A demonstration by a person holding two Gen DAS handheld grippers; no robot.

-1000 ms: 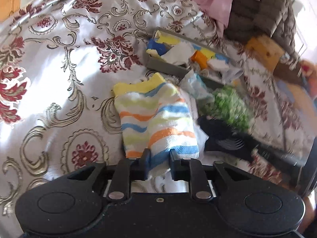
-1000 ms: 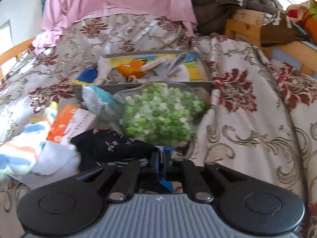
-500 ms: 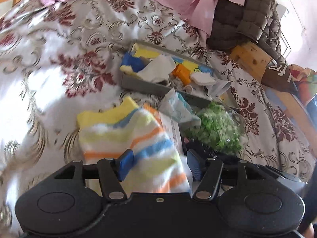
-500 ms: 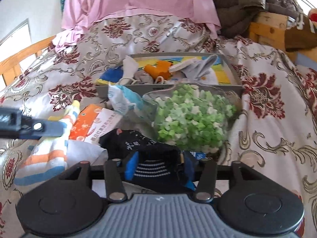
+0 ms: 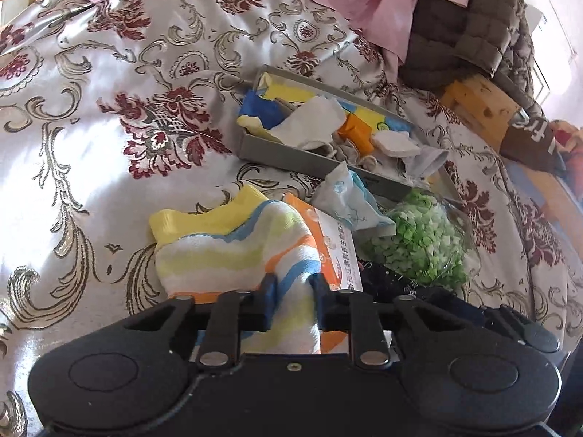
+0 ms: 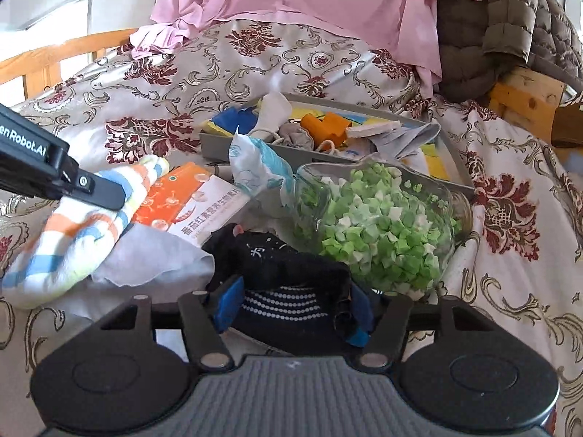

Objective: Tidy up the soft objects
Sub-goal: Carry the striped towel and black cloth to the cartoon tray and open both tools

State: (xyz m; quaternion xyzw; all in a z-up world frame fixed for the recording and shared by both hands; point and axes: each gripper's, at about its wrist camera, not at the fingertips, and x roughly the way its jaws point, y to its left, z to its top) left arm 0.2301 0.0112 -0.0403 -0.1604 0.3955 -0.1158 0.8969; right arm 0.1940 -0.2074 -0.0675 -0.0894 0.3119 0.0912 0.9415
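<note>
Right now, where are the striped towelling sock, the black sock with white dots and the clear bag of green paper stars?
Striped towelling sock [image 5: 233,251], left wrist view, on its striped middle.
Black sock with white dots [image 6: 280,266], right wrist view, on its black upper fold.
Clear bag of green paper stars [image 6: 379,225], right wrist view, on its centre.

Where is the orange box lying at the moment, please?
In the right wrist view the orange box lies left of centre on the bedspread, between the striped sock and the jar of green stars.

Bed covered by silvery floral satin bedspread; grey shallow tray, clear bag of green paper stars and orange-white carton are laid on it.
</note>
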